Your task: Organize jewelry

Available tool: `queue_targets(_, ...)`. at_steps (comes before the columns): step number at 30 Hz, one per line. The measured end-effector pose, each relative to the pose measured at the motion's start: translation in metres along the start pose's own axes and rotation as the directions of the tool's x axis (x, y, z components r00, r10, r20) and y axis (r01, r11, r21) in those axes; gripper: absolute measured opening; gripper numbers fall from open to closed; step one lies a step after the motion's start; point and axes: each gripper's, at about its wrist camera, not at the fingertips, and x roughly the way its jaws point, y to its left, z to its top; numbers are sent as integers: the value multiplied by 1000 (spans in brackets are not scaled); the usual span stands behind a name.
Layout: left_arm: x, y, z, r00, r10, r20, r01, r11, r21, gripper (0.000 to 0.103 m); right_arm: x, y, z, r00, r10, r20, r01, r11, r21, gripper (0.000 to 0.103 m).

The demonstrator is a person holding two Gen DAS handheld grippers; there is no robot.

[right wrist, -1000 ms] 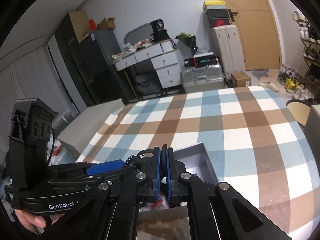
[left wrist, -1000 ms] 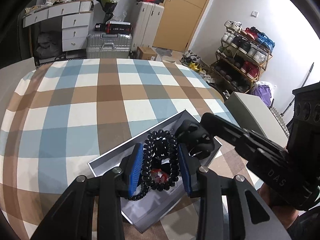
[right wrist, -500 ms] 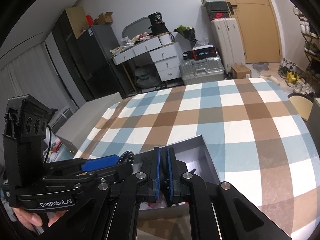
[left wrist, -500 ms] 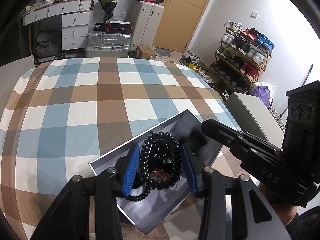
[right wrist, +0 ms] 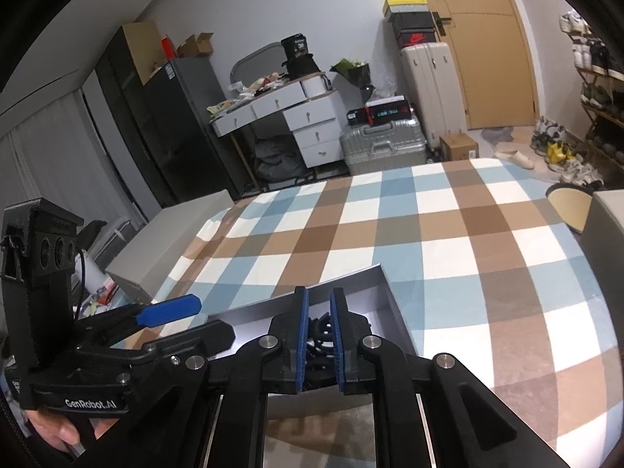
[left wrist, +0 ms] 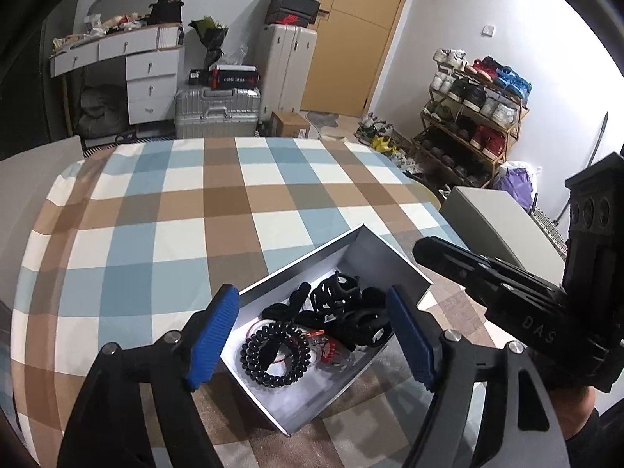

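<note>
A grey open box [left wrist: 273, 284] sits on the checked tablecloth. Inside lie a black beaded bracelet [left wrist: 273, 355], several black hair ties [left wrist: 347, 304] and a small red and white item [left wrist: 325, 349]. My left gripper [left wrist: 308, 337] is open wide and empty, its blue pads [left wrist: 212, 335] either side of the box, just above it. My right gripper [right wrist: 319, 341] hovers over the box [right wrist: 386, 292] with its pads a narrow gap apart and nothing between them; black hair ties [right wrist: 318, 325] show through the gap. The right gripper's body [left wrist: 507, 296] shows in the left wrist view.
The checked tablecloth [left wrist: 195, 202] stretches far and left of the box. A grey chair or box [left wrist: 483, 214] stands off the table's right edge. Suitcases [left wrist: 216, 113], a white desk [left wrist: 117, 70] and a shoe rack [left wrist: 472, 113] lie beyond the table.
My left gripper has opened wide and let go of the black beaded bracelet, which now lies in the box. My right gripper has drawn back to the right and parted its pads slightly.
</note>
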Motion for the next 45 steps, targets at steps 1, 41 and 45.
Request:
queue_targets(1, -2, 0, 0, 1000, 10, 9, -10, 1000, 3, 74, -3, 1, 0, 1000, -9, 7, 9, 1000, -3, 26)
queue_targets(41, -47, -3, -55, 789, 423, 445, -442, 895, -66, 101, -54, 34, -68, 923, -60, 380, 147, 968, -204, 103)
queue_targets(45, -44, -1, -61, 788, 433, 437, -448, 891, -74, 101, -48, 35, -73, 933, -76, 353, 163, 961, -223, 103)
